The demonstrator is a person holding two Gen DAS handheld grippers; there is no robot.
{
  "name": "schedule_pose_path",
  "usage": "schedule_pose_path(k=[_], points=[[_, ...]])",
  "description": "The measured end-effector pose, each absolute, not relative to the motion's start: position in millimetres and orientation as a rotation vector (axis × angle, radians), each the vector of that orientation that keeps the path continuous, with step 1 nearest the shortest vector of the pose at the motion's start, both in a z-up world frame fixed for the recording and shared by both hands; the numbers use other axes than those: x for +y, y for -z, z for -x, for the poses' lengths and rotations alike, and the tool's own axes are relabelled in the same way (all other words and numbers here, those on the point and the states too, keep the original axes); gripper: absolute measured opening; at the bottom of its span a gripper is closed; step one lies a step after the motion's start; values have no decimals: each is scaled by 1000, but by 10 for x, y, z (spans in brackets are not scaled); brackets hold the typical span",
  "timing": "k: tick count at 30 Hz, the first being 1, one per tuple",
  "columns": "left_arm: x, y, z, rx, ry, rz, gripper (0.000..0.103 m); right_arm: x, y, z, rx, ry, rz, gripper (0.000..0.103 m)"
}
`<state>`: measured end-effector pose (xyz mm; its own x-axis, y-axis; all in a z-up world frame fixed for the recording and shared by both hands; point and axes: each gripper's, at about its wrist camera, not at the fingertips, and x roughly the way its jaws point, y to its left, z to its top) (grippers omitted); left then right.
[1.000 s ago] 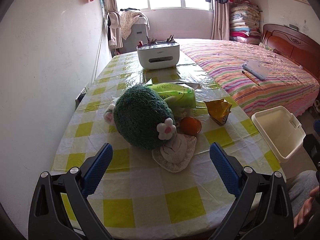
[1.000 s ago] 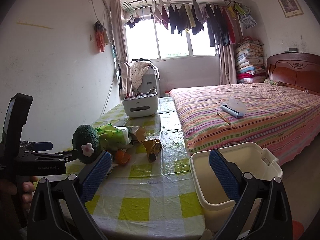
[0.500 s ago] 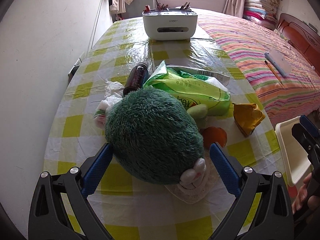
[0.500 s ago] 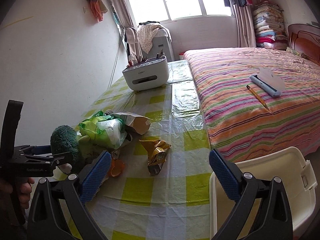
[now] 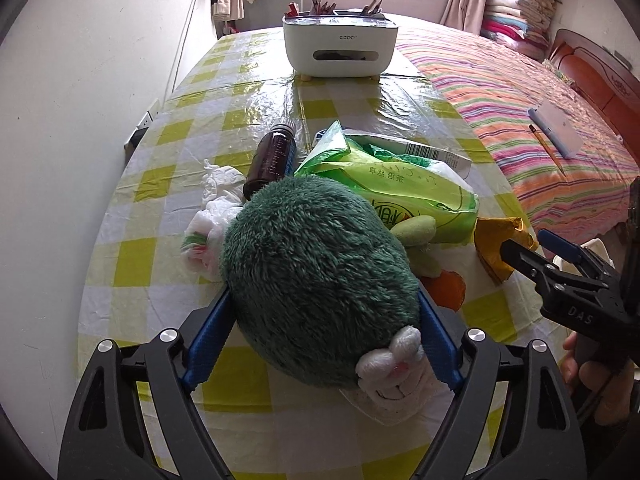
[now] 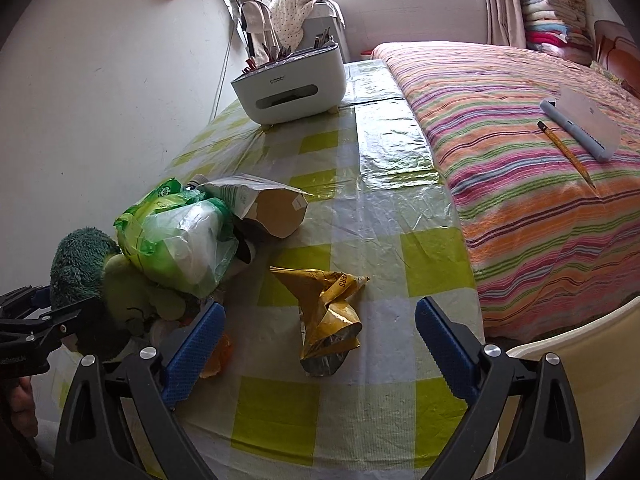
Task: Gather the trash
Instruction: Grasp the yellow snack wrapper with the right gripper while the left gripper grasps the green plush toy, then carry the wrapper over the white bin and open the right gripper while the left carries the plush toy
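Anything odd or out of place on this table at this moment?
Yes. The left hand-held gripper, jaws just closing, straddles a fuzzy green plush toy rather than trash. The crumpled yellow foil wrapper lies untouched between the right hand-held gripper's open jaws.

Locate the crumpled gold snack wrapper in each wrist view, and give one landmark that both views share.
Left wrist view: the gold snack wrapper lies at the right edge of the table, partly hidden behind the right tongs.
Right wrist view: it lies in the lower middle on the checked tablecloth, between the open tongs' blue pads, untouched.
Shared landmark: the white organizer box at the table's far end.
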<state>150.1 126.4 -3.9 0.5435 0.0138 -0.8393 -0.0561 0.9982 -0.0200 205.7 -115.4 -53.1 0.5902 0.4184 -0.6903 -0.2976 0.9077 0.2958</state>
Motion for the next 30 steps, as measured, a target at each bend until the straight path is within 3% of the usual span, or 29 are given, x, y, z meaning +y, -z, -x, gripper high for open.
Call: schedule_pose_path(k=[1,2,4,7,20,30], points=[[1280,31,-1493,993,-36,60,78,-1135,549,-2066,853,-420,-151,53],[1292,28,-1484,993,-29,72,78,-1119,565,-2071,863,-418,-147,47],[1317,22,-1463,992,-18,86,76,-1087,608,-2083,884,-424,-138,25],[1344,3,-1429,987,-6,104,74,-1061,627,-2067,883,-447,-142,13],[1291,-329,-1168,847,51,136,72,-1228,323,-1745,727,-476,-137,11],[1006,-420,-1029,803,130,143,72,-1918,177,-1408,636,-407,-231,11]])
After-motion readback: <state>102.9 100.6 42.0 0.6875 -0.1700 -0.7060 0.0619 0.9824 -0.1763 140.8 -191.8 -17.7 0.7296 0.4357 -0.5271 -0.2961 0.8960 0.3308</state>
